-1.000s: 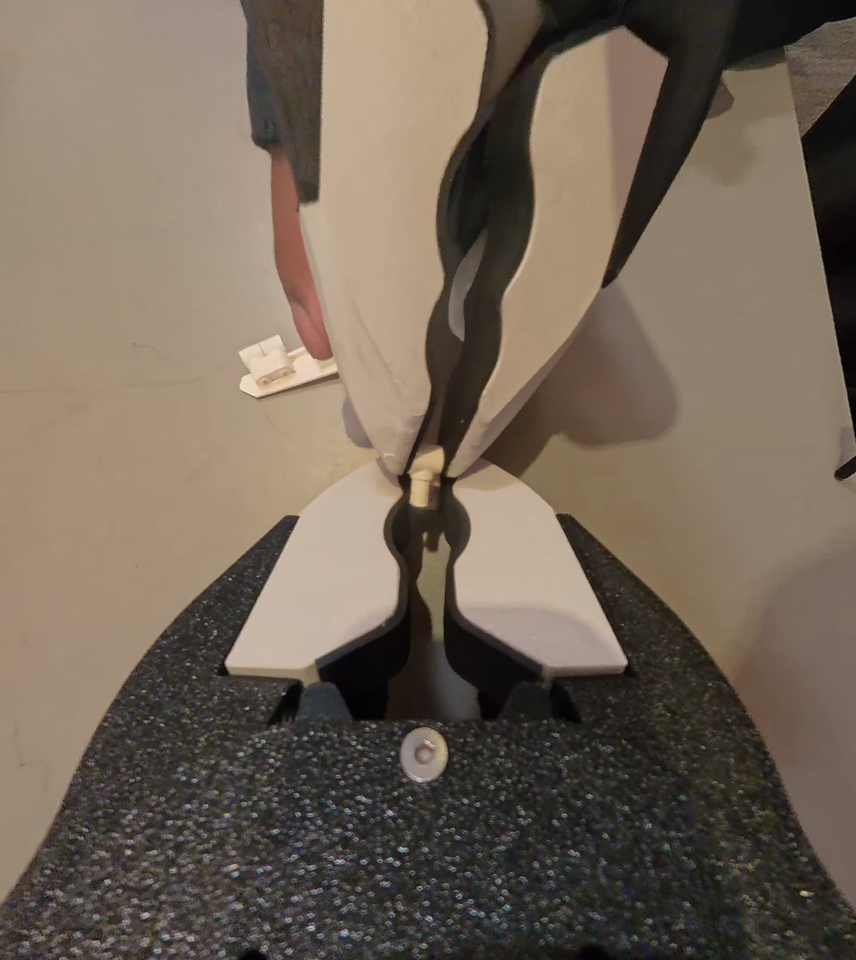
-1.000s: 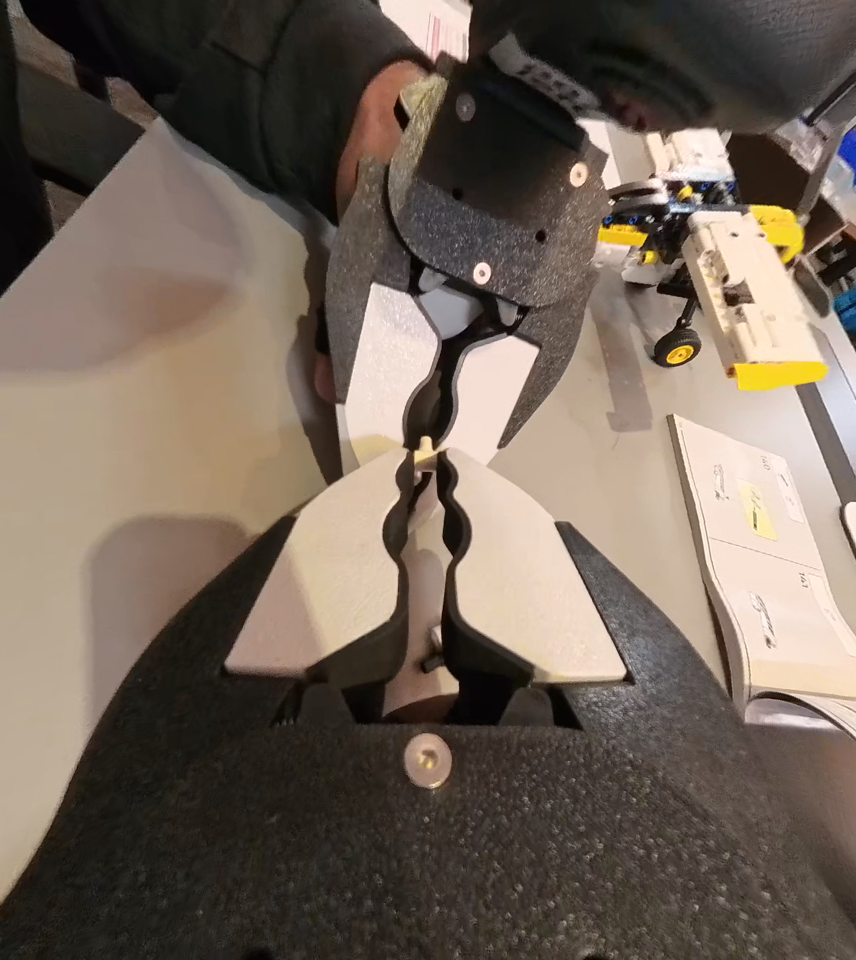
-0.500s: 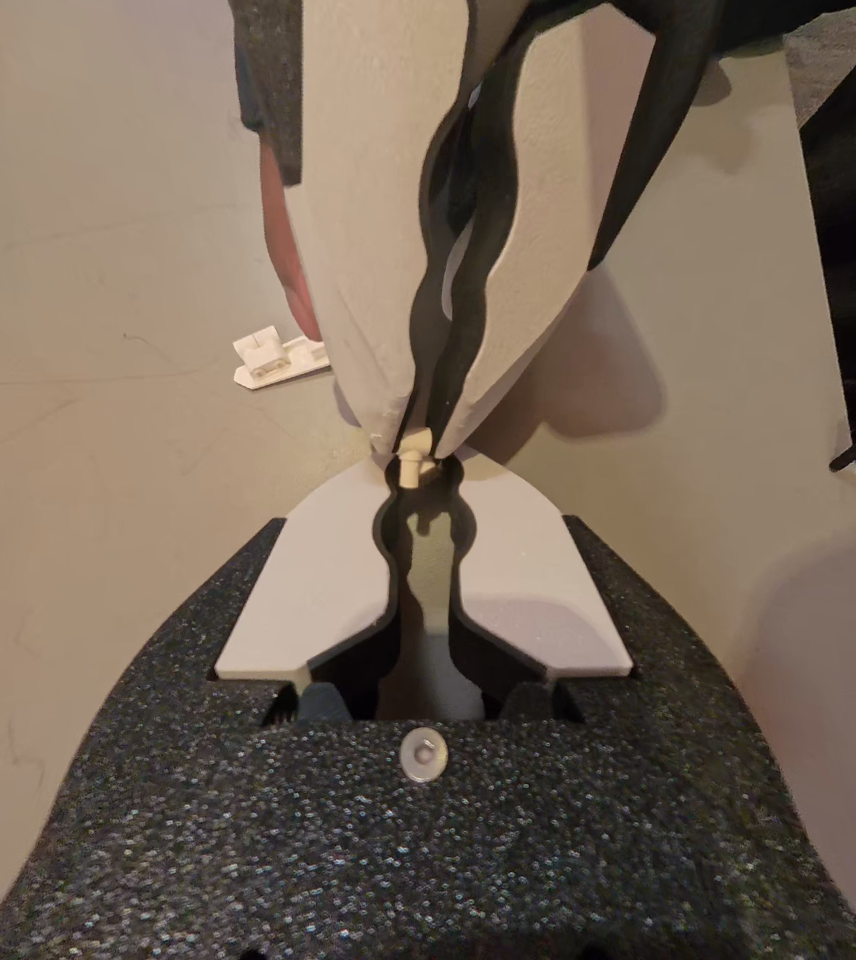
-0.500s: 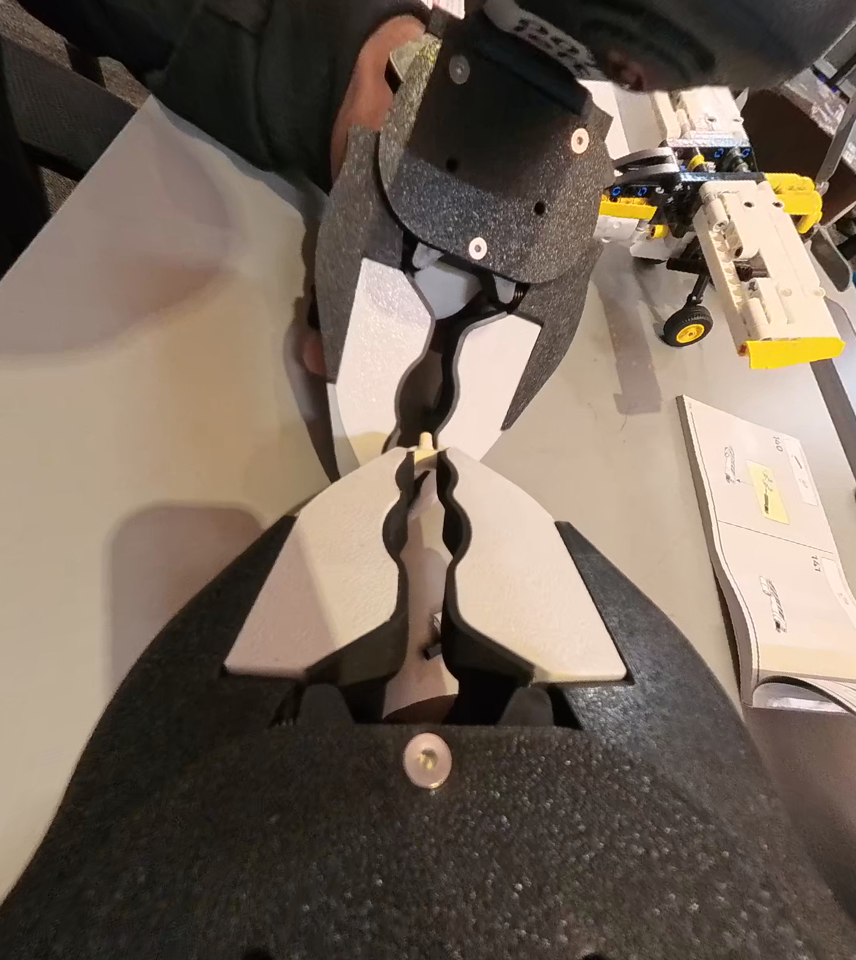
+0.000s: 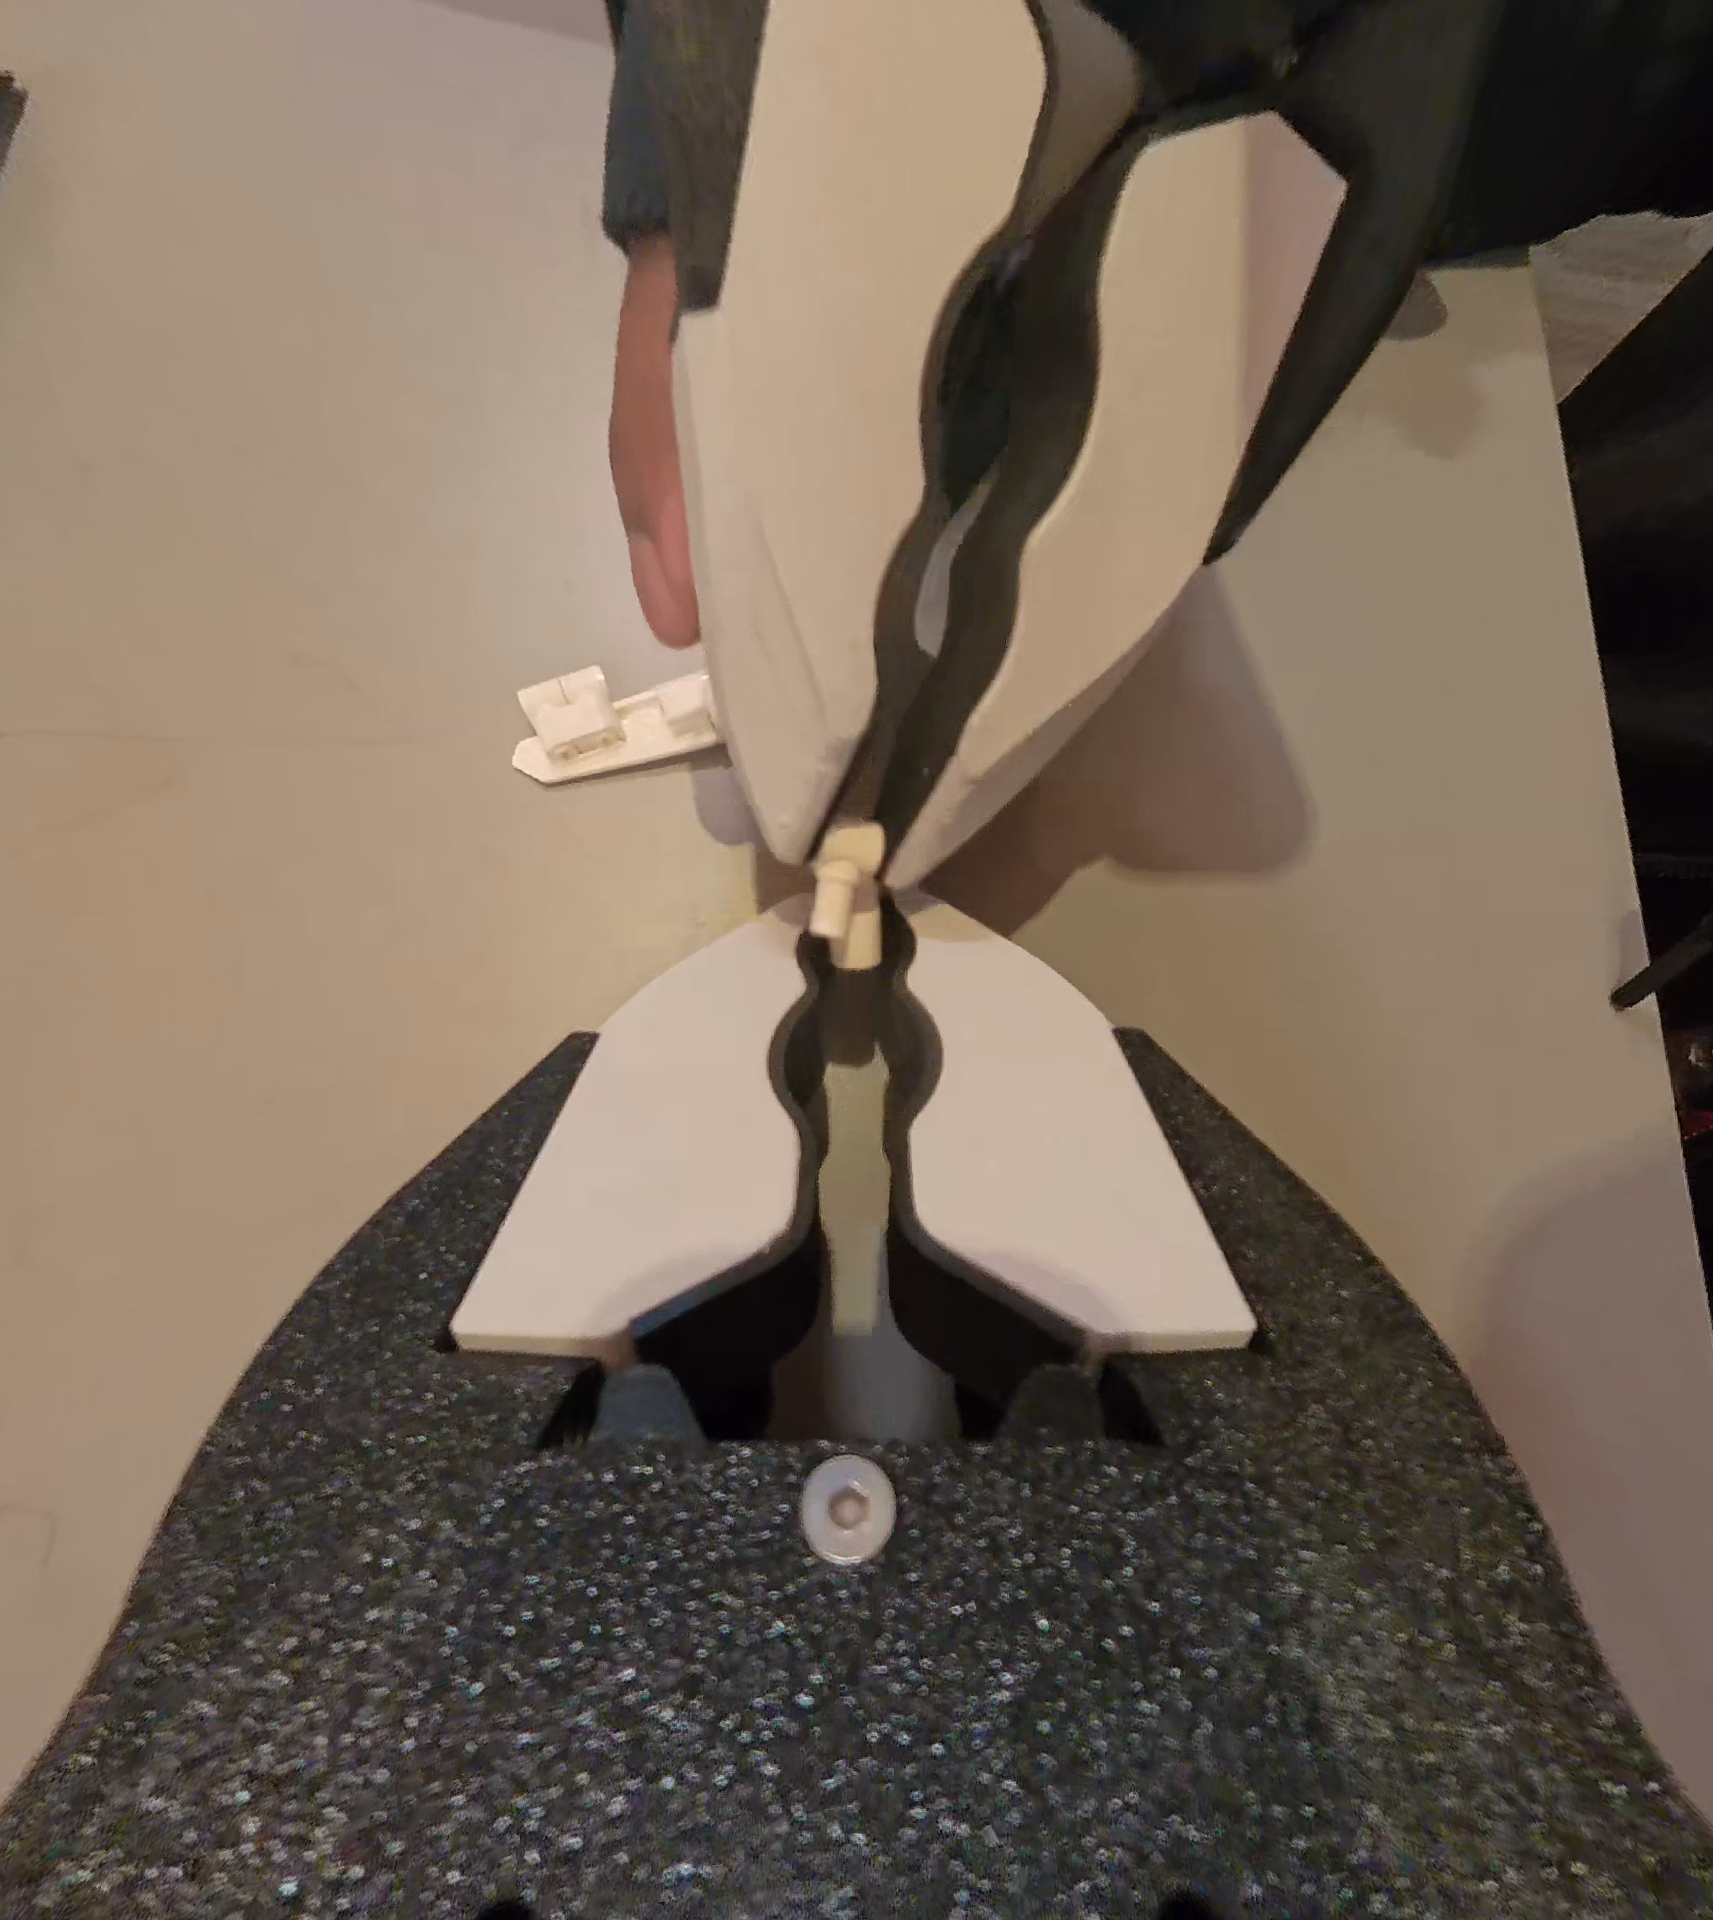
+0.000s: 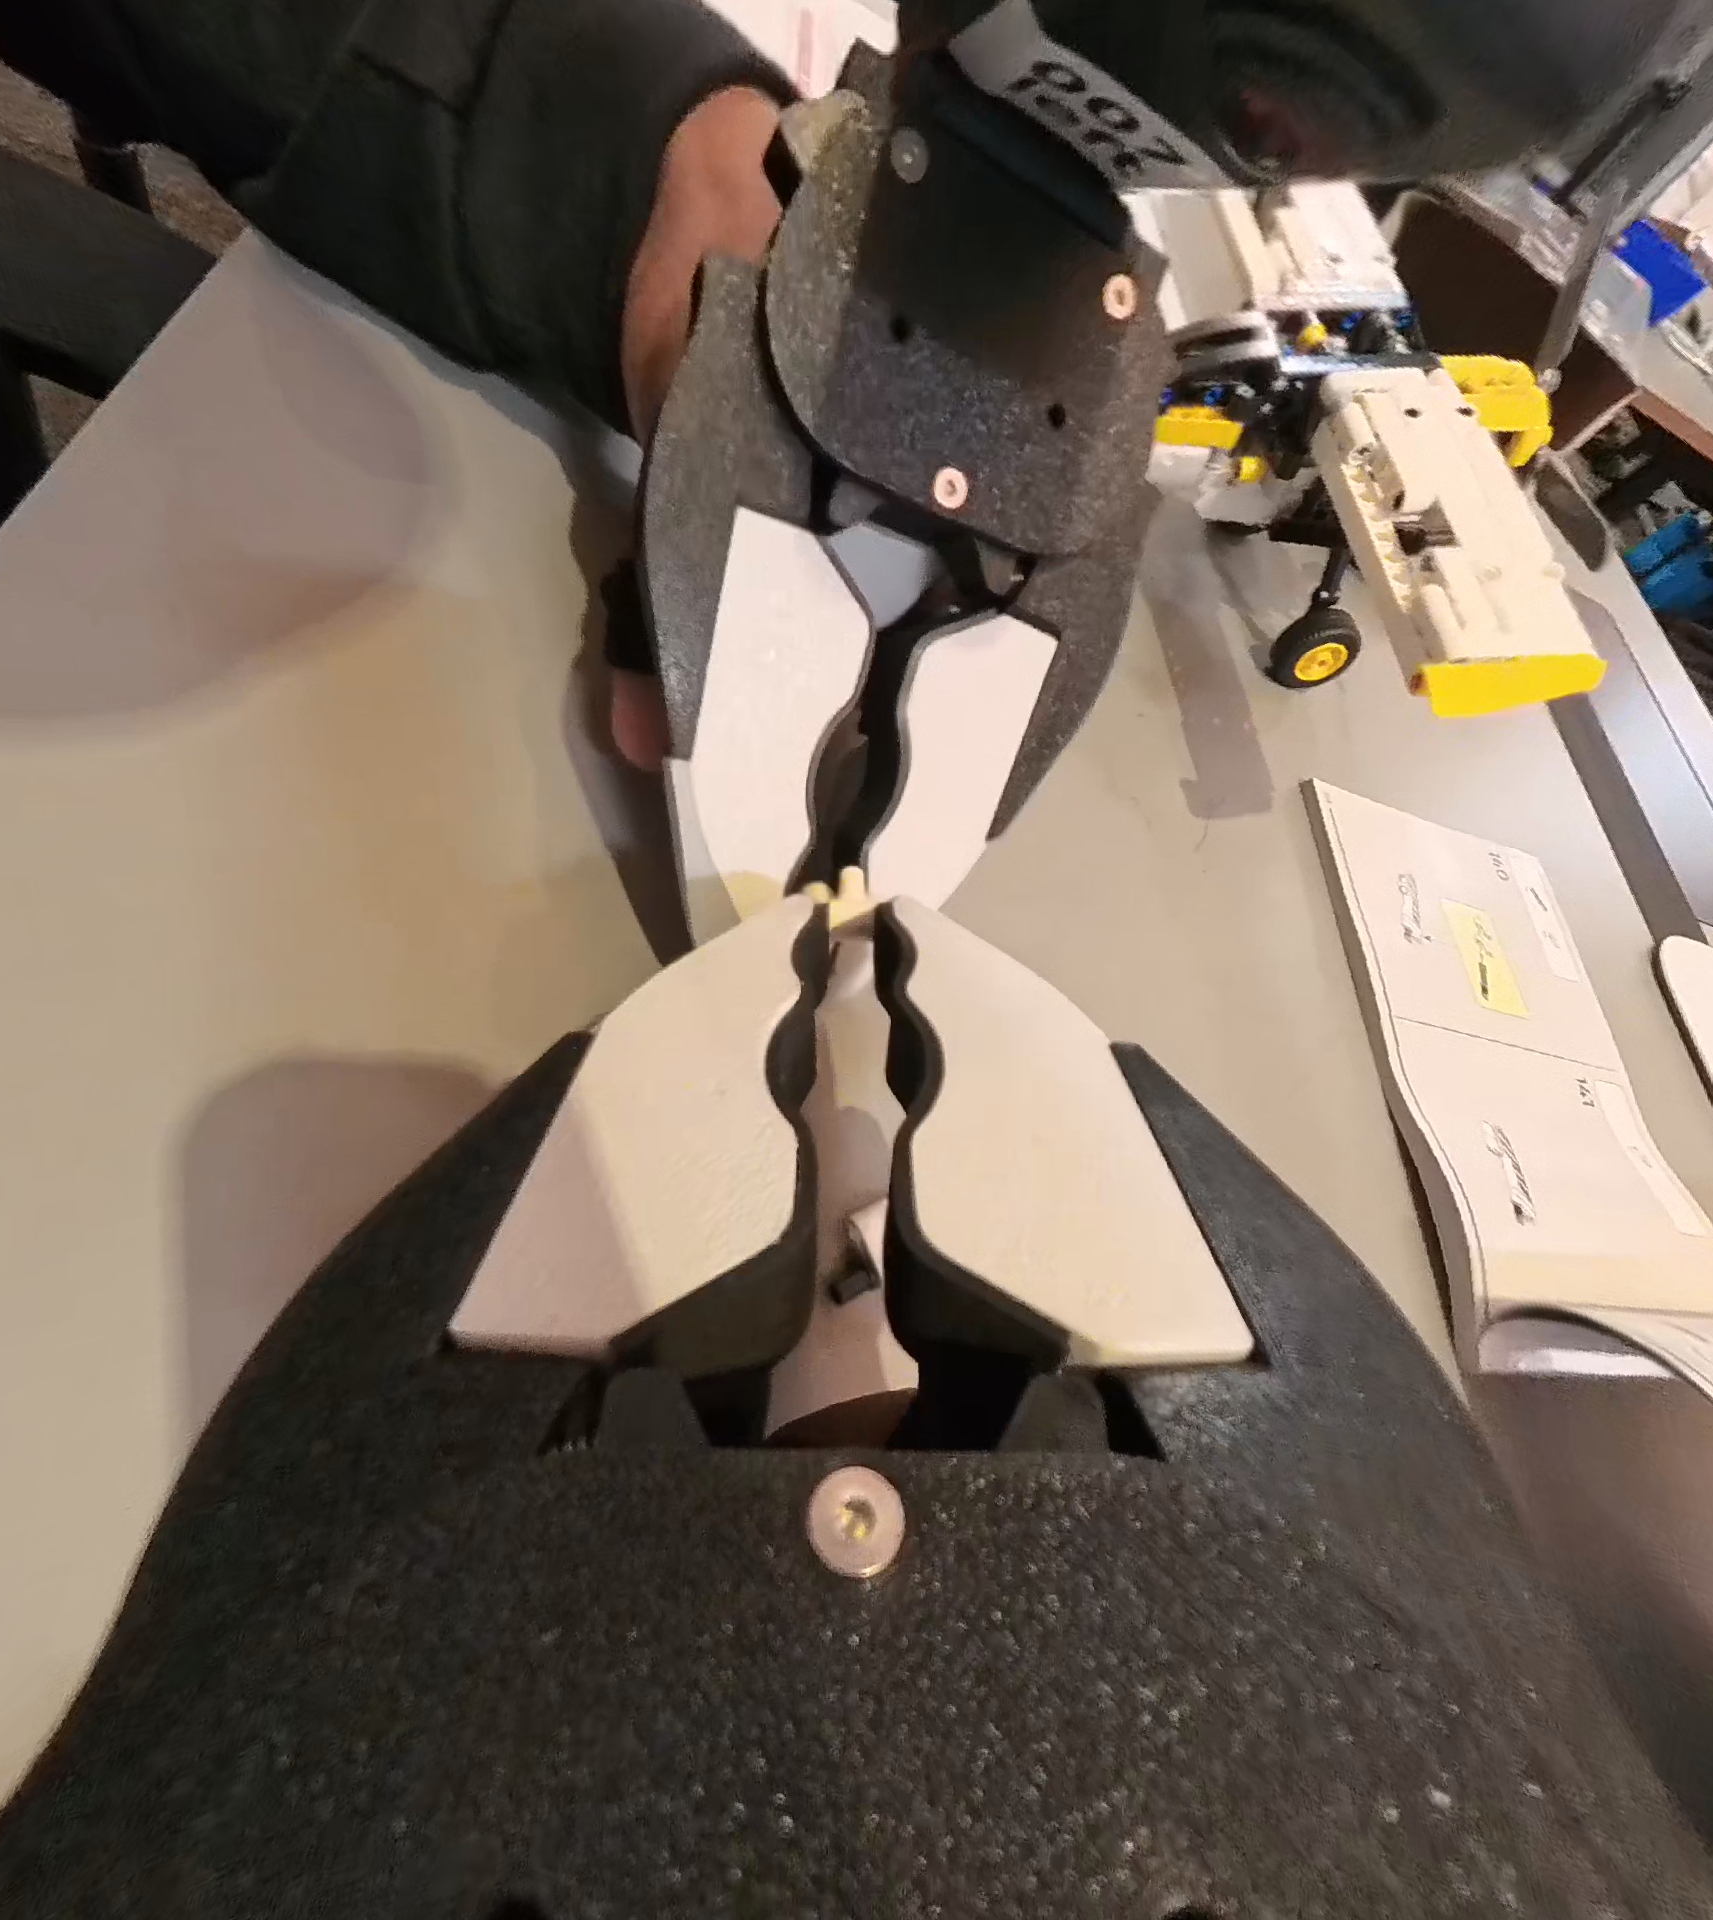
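Small cream plastic peg piece [image 5: 847, 902], angled

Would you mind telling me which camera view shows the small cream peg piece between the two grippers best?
The left wrist view shows the cream peg piece best: its stub and body stand out at the right gripper tips. The right wrist view shows only a sliver of it, mostly hidden behind that gripper's own fingertips.

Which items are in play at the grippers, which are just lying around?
In play:
- right gripper pinching a cream peg piece
- left gripper closed on a cream pin

Lying around:
- white flat part
- toy vehicle
- open booklet
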Demonstrator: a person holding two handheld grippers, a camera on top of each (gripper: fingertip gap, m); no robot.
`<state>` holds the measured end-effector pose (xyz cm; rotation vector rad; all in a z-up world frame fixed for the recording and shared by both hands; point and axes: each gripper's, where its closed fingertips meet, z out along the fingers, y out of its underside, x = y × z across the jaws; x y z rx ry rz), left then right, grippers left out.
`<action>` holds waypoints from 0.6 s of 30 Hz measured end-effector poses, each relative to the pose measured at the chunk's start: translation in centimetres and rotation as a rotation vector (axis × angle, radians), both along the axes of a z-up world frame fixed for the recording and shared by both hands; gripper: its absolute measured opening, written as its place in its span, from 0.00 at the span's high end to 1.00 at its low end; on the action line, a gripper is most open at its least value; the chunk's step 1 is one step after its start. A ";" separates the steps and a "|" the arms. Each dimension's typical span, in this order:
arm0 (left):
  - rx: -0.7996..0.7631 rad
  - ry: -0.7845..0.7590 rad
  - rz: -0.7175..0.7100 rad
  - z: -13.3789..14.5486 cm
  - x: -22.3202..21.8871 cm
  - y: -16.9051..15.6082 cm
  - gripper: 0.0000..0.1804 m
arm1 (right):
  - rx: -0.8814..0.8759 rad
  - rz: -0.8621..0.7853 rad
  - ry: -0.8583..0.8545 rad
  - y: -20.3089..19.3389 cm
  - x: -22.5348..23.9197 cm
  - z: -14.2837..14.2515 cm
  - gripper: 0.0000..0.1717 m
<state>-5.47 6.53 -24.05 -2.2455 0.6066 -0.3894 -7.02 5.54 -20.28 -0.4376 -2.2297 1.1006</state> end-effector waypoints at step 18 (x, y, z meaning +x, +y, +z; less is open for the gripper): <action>0.111 -0.303 0.096 3.5 -1.3 0.6 0.96 | -0.005 -0.089 -0.005 1.8 0.7 0.1 0.95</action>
